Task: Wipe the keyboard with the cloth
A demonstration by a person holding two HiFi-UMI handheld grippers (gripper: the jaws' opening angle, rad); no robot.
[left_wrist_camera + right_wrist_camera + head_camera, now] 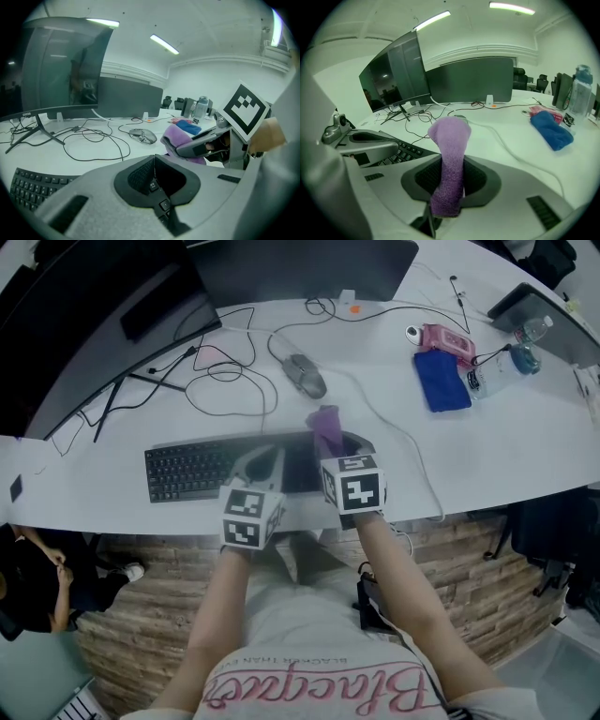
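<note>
A black keyboard (187, 470) lies near the front edge of the white desk (506, 446). My right gripper (334, 442) hovers over the keyboard's right end, shut on a purple cloth (324, 420) that sticks up past its tips. In the right gripper view the cloth (450, 136) stands between the jaws, with the keyboard (401, 152) just to the left. My left gripper (271, 455) sits beside it over the keyboard's middle, shut and empty. In the left gripper view keys (33, 185) show at the lower left, and the cloth (176, 136) is at right.
A grey mouse (306, 375) and loops of black cable (225, 381) lie behind the keyboard. A white cable (403, 442) runs to the front edge. A blue cloth (441, 379), a pink pack (447, 338) and a bottle (523, 341) are at the far right. Monitors (103, 324) stand behind.
</note>
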